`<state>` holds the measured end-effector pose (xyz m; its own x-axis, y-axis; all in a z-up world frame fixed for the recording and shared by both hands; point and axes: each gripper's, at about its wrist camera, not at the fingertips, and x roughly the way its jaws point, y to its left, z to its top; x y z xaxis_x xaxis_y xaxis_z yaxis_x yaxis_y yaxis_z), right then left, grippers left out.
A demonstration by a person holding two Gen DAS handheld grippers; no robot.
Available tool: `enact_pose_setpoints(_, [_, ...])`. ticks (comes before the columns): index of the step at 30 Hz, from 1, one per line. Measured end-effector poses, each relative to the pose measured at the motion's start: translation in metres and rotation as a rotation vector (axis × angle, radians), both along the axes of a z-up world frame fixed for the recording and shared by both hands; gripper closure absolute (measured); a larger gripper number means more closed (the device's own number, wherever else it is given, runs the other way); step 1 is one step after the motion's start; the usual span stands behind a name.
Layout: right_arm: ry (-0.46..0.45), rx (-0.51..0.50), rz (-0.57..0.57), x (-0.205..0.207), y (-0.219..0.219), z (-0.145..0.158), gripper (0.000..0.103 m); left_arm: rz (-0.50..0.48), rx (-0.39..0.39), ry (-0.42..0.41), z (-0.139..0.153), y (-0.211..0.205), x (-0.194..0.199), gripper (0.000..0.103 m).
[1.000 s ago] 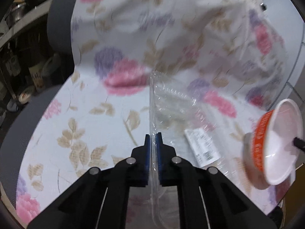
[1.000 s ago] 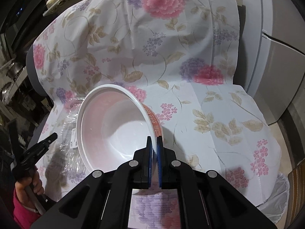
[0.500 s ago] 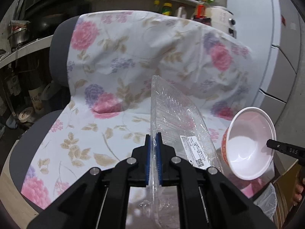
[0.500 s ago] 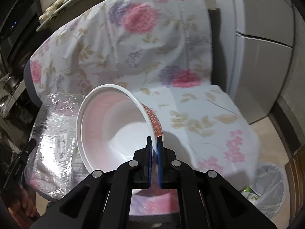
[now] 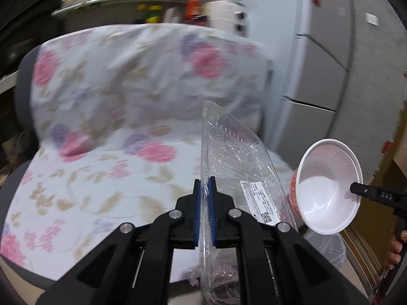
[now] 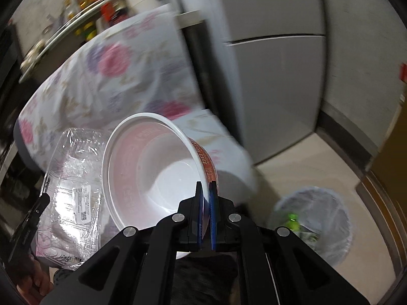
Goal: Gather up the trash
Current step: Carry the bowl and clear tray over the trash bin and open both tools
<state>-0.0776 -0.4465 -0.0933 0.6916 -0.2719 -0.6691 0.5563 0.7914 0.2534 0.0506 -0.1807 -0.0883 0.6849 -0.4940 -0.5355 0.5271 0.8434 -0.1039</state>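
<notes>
Floral cover (image 5: 106, 178) (blurred, seemingly bare) drapes chair (image 5: 24, 76)

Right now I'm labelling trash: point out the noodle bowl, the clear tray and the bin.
noodle bowl (image 6: 162, 167), right wrist view, inner wall.
clear tray (image 5: 236, 157), left wrist view, ribbed face.
bin (image 6: 333, 218), right wrist view, liner rim.

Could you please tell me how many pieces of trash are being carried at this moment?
2. A clear plastic tray is clamped in the left claw, and a white noodle bowl is pinched by its rim in the right claw.
</notes>
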Motion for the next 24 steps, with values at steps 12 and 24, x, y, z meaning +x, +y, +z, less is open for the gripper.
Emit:
enact_pose_setpoints(12, [0.027, 0.014, -0.309, -0.121, -0.076, -0.021, 0.098, -0.278, -0.004, 0.003, -0.014, -0.129, -0.053, 0.098])
enact_pose_setpoints(24, [0.108, 0.115, -0.457, -0.159, -0.136, -0.082, 0.098, -0.442, 0.105, 0.061, -0.063, -0.232, -0.077, 0.098])
